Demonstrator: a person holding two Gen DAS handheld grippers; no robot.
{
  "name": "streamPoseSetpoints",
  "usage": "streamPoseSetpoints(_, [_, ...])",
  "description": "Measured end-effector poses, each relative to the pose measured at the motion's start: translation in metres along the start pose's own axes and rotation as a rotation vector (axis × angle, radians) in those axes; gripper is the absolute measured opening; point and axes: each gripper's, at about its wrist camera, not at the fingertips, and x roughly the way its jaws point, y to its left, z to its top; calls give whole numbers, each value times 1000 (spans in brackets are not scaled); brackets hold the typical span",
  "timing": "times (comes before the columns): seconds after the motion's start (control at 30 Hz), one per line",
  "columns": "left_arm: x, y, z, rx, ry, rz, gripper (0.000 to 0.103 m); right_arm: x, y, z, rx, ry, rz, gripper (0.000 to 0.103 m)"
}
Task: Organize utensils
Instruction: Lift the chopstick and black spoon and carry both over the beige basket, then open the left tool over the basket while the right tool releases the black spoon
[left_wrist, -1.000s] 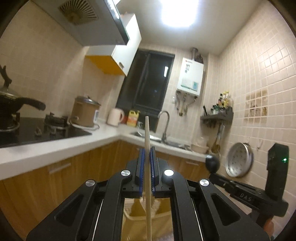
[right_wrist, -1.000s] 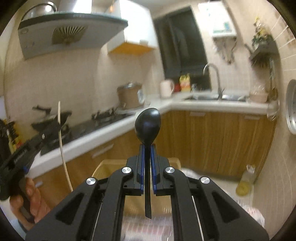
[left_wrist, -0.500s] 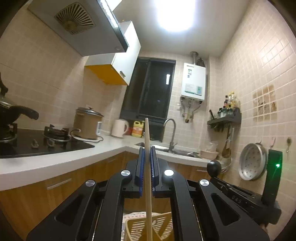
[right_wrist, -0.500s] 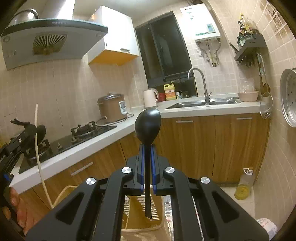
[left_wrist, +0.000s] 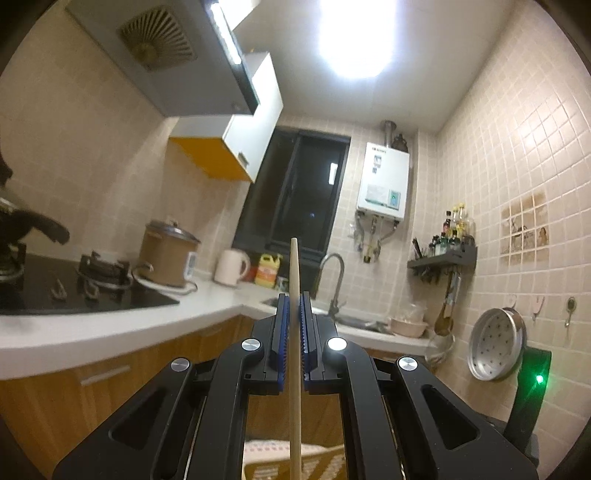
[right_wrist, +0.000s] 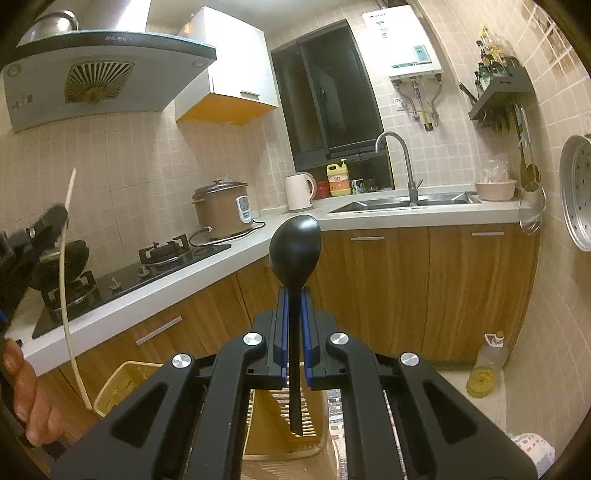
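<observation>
Left gripper (left_wrist: 294, 302) clenched on wooden chopstick (left_wrist: 295, 332); stick upright between blue pads, tip above them, lower end running out of frame over yellow basket (left_wrist: 325, 459). Right gripper (right_wrist: 294, 295) clenched on black spoon (right_wrist: 294, 251) by its handle; bowl up above jaws, handle end hanging below, over slatted basket interior. Basket on floor before wooden cabinets (right_wrist: 388, 288). Person's hand (right_wrist: 26, 398) at left edge of right view, holding left gripper.
</observation>
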Motion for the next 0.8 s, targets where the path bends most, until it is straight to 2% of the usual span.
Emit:
streamPoseSetpoints(0.23, [6,-5,-18,46,-9,43,4,5,3,-9,-16,5,-10,5])
streamPoseSetpoints(0.8, [11,30,-42,-27,107,41,4,10,8,-16,-42,24,-22,5])
